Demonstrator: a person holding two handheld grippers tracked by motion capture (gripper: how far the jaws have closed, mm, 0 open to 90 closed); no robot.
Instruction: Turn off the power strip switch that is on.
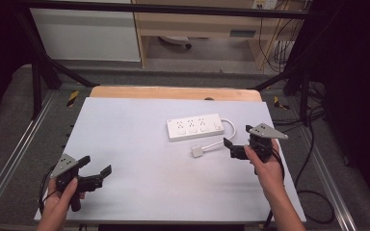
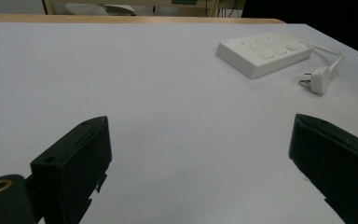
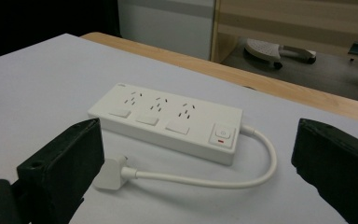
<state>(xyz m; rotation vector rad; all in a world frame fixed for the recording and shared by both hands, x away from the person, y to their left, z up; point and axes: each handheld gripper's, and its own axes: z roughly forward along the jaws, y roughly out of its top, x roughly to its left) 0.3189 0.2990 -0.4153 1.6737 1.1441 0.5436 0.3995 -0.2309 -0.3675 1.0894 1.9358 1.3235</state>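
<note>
Far left, near edge of the table [image 1: 125, 120]: left gripper [image 1: 98, 168] is held in the person's left hand [image 1: 65, 195], jaws spread wide w/ nothing between them, hovering over bare white tabletop & aimed toward the centre-right. In the left gripper view the jaws frame empty surface; the power strip [image 2: 265, 55] sits well apart, up & to the right of them, w/ its plug [image 2: 318, 79] lying just off the strip's near right end. Moving right in the high view, the power strip [image 1: 195, 126] lies flat, right of table centre, long axis running left-right & tilted slightly so the right end sits a bit farther back. Sockets face up; switch end & cable exit are at the right end. The cable [image 1: 229, 126] loops out from that end & curls back toward the near side, ending at the plug [image 1: 198, 151], which lies flat in front of the strip, approx. under its middle, apart from it. Rightmost: right gripper [image 1: 238, 138], in the right hand [image 1: 265, 166], jaws also wide apart & holding nothing, pointing left at the plug/cable, just beside the cable's near run. In the right gripper view the strip [image 3: 165, 120] lies between & beyond the jaws, the plug [image 3: 109, 172] near the left-hand jaw; can't tell if it touches.
</note>
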